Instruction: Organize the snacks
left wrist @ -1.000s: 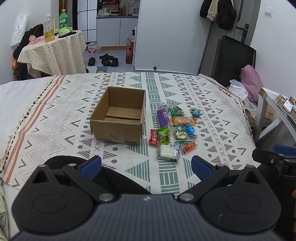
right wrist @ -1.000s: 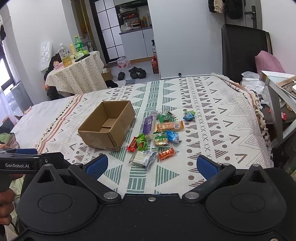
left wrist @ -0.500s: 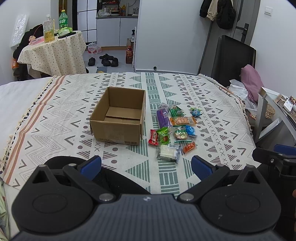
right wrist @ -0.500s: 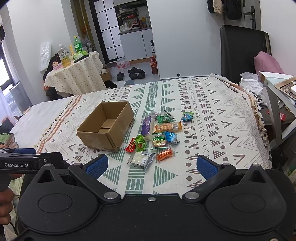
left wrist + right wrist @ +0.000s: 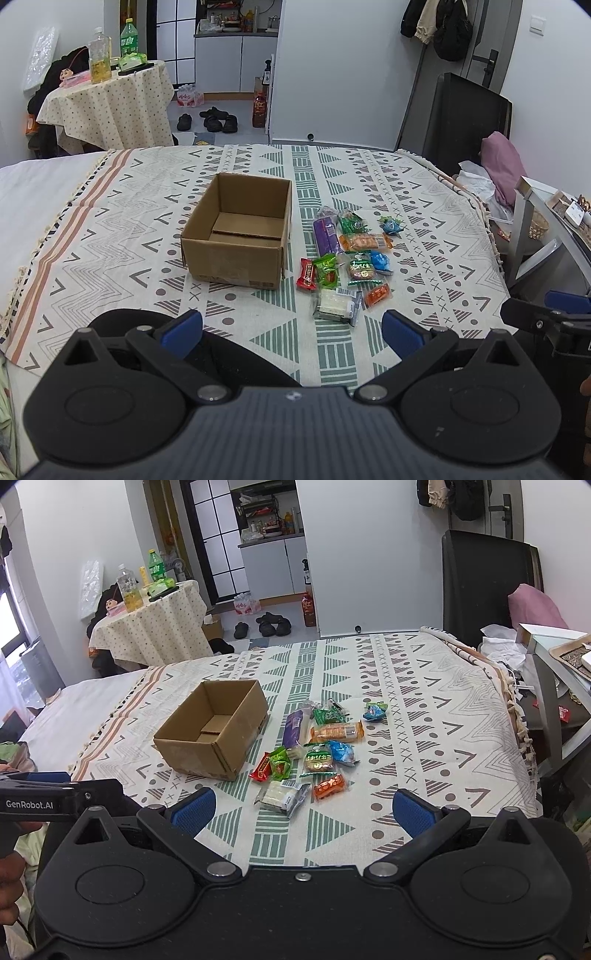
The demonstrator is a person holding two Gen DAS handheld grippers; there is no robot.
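Observation:
An open, empty cardboard box sits on a patterned cloth. Right of it lie several wrapped snacks: a purple pack, an orange bar, a red bar, a green pack, a white pack and a small orange pack. My left gripper hovers open at the near edge of the cloth, holding nothing. My right gripper is open too, just short of the white pack.
The patterned cloth covers a bed. A round table with bottles stands far left, shoes lie on the floor beyond. A black chair and a pink cushion stand at the right. A small side table is at the right edge.
The right wrist view has shifted slightly, so the snacks sit a little left and lower. The left gripper has barely moved. Both stay open.

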